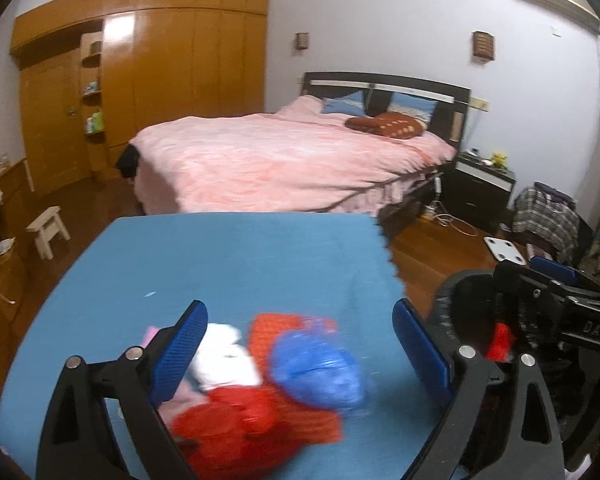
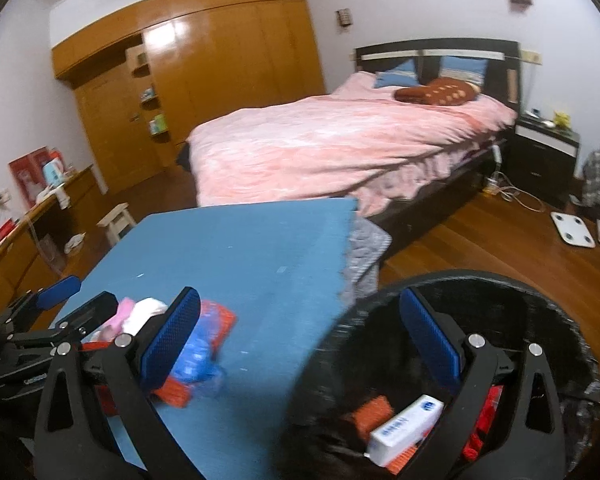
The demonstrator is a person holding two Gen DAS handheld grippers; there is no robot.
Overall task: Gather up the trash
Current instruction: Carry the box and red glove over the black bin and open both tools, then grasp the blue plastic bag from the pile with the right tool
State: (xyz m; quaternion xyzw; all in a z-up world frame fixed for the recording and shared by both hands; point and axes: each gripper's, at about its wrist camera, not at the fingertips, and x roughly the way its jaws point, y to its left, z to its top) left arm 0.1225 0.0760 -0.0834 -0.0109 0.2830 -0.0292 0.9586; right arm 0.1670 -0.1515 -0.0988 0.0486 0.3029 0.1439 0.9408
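Note:
A heap of trash lies on the blue tablecloth (image 1: 235,264): a crumpled blue plastic bag (image 1: 314,368), red and orange wrappers (image 1: 239,428), white tissue (image 1: 223,354) and a pink scrap. My left gripper (image 1: 300,320) hangs open just above the heap, holding nothing. To the right stands a black-lined trash bin (image 2: 500,300) with a white box (image 2: 404,424) and orange wrappers (image 2: 374,410) inside. My right gripper (image 2: 300,308) is open and empty, its right finger over the bin and its left finger beside the blue bag (image 2: 197,356). The left gripper (image 2: 75,300) shows at the left edge of the right wrist view.
A bed with a pink cover (image 1: 283,160) stands beyond the table. A wooden wardrobe (image 1: 159,72) lines the far wall. A small white stool (image 1: 47,228) is at the left, and a white scale (image 2: 572,230) lies on the wooden floor at the right.

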